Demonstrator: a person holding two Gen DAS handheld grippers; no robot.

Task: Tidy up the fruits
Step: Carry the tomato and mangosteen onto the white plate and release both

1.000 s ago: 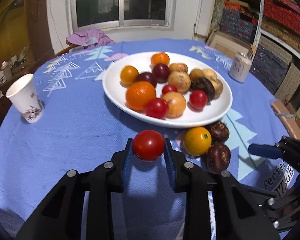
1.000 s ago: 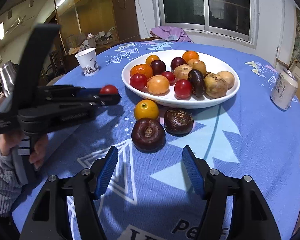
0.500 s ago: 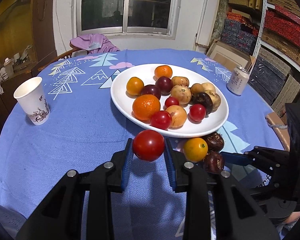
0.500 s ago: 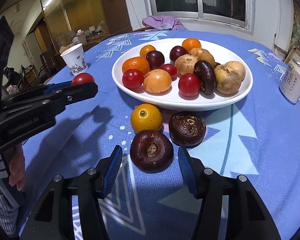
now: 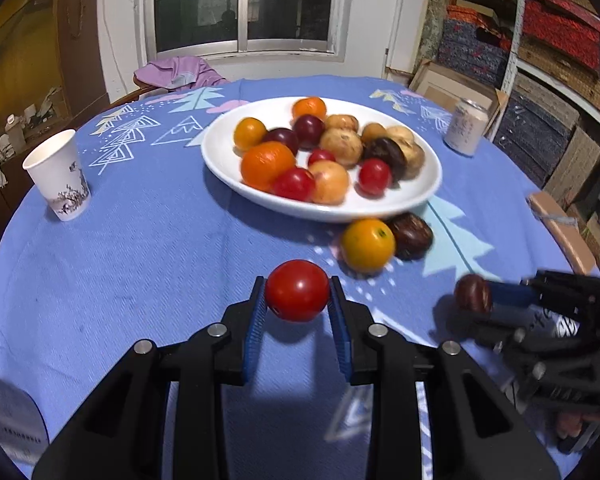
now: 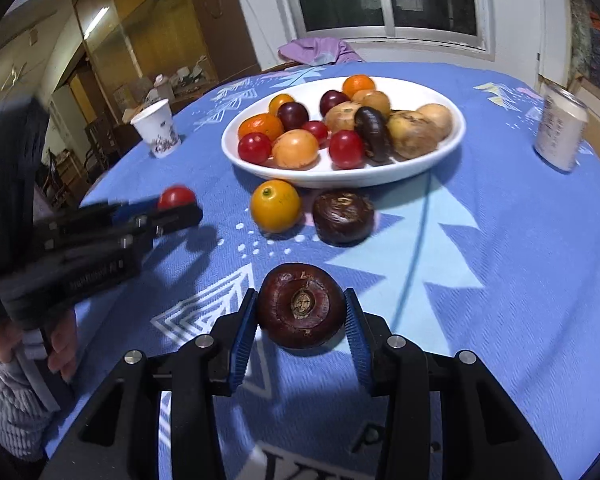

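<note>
While closing, right gripper (image 6: 301, 312) tilted downward.

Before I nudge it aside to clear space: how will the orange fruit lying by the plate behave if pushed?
The orange fruit looks round and smooth, so it would probably roll. It lies close beside a dark fruit and the plate, which would likely stop it.

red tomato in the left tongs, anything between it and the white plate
Nothing visible. The red tomato sits between the left tongs, and only bare blue tablecloth lies before the white plate. The yellow-orange fruit sits right of that path.
</note>
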